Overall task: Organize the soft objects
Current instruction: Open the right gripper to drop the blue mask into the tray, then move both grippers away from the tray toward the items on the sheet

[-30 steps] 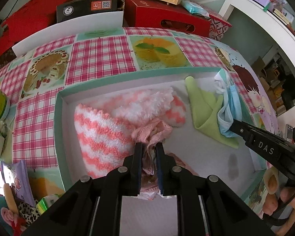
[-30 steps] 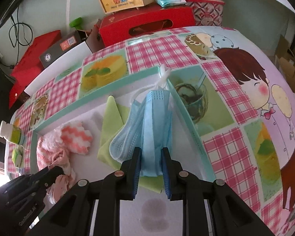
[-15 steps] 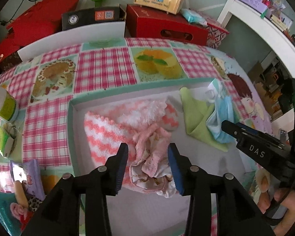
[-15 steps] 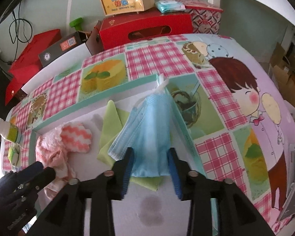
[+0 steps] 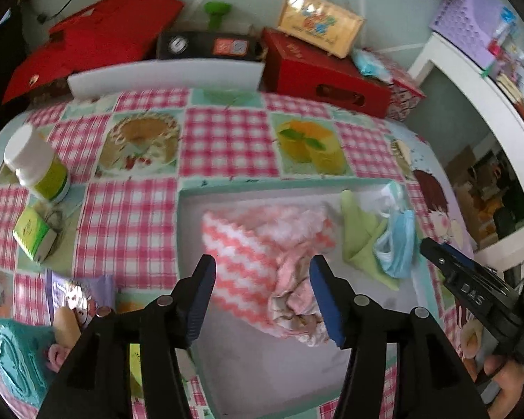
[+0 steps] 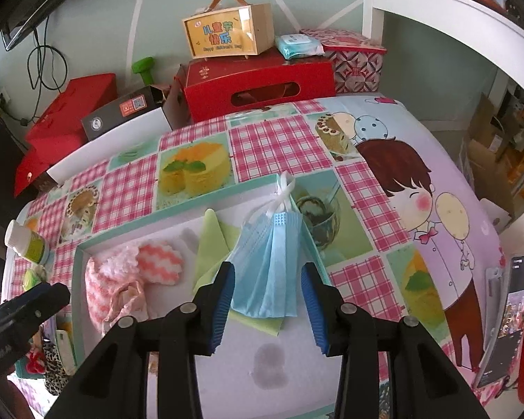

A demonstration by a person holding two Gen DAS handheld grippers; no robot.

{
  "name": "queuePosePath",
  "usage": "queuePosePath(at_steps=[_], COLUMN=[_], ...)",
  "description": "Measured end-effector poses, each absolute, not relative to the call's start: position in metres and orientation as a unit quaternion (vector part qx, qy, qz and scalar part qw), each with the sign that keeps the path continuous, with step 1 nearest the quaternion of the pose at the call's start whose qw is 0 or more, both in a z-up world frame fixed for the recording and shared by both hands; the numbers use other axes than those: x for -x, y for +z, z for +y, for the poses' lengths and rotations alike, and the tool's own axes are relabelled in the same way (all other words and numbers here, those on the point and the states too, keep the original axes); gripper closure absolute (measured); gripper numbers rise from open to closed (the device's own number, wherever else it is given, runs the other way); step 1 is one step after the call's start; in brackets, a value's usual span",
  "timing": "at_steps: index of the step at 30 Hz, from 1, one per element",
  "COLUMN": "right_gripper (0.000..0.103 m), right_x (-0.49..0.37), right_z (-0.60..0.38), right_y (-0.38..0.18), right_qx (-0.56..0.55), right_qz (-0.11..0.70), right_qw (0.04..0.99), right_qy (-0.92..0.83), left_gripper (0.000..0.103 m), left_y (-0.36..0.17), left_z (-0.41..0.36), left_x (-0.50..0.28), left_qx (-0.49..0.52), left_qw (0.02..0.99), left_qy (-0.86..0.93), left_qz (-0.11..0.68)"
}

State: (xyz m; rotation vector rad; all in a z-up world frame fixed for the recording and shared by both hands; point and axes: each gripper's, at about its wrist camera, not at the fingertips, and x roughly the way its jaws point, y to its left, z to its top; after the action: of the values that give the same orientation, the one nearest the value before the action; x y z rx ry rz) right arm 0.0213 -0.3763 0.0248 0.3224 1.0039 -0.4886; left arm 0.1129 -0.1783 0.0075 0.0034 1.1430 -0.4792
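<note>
Letting go is what both claws have just done. 1 second ago the left claw point(image 5: 262, 291) pinched the pink cloth point(image 5: 295, 288) and the right claw point(image 6: 267, 295) pinched the blue masks point(image 6: 270, 265). Now both claws are wide and hold nothing. The pink cloth lies in the lower middle of the left picture, on top of the striped towel point(image 5: 251, 244) inside the tray point(image 5: 188, 192). The blue masks lie in the middle of the right picture, on the green cloth point(image 6: 211, 244), with their white loops over the tray's far right edge. I think all 4 soft things are now put away, so this job looks about done.
</note>
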Motion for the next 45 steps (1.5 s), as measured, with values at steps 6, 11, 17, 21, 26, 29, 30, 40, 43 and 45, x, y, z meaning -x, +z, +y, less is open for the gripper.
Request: queuePosePath(at_steps=[6, 11, 17, 21, 26, 29, 30, 40, 43, 45], right_gripper=[0.036, 0.015, 0.000, 0.000, 0.000, 0.000, 0.000, 0.000, 0.000, 0.000], right_x=[-0.024, -0.030, -0.034, -0.035, -0.036, -0.036, -0.036, -0.043, -0.045, -0.047], right_z=[-0.371, -0.364, -0.357, -0.355, -0.353, -0.351, -0.351, -0.342, -0.339, -0.336], right_y=[0.020, 0.018, 0.014, 0.013, 0.013, 0.015, 0.016, 0.025, 0.029, 0.030], right_qx=[-0.142, -0.124, -0.096, -0.093, -0.090, -0.088, -0.087, -0.087, -0.094, -0.094], right_qz=[0.483, 0.491, 0.500, 0.503, 0.503, 0.502, 0.502, 0.489, 0.483, 0.482], right_qw=[0.833, 0.832, 0.829, 0.828, 0.829, 0.830, 0.831, 0.844, 0.847, 0.849], right_qy=[-0.230, -0.228, -0.233, -0.230, -0.229, -0.226, -0.225, -0.205, -0.198, -0.194], left_gripper=[0.045, 0.020, 0.009, 0.009, 0.009, 0.009, 0.009, 0.009, 0.009, 0.009], left_y=[0.000, -0.007, -0.016, -0.014, -0.012, -0.013, -0.013, 0.008, 0.021, 0.032], left_z=[-0.168, -0.163, -0.153, -0.147, -0.147, -0.147, -0.146, -0.145, -0.147, -0.146], left_x=[-0.119, -0.126, -0.133, -0.136, -0.136, -0.137, -0.138, -0.145, -0.149, -0.154], left_qx=[0.010, 0.007, -0.032, -0.017, -0.015, -0.014, -0.014, -0.039, -0.047, -0.041], left_qw=[0.817, 0.824, 0.852, 0.863, 0.868, 0.865, 0.864, 0.865, 0.868, 0.871], left_qy=[-0.198, -0.174, -0.122, -0.123, -0.133, -0.137, -0.138, -0.146, -0.142, -0.139], left_qz=[0.542, 0.539, 0.508, 0.490, 0.478, 0.482, 0.484, 0.479, 0.474, 0.469])
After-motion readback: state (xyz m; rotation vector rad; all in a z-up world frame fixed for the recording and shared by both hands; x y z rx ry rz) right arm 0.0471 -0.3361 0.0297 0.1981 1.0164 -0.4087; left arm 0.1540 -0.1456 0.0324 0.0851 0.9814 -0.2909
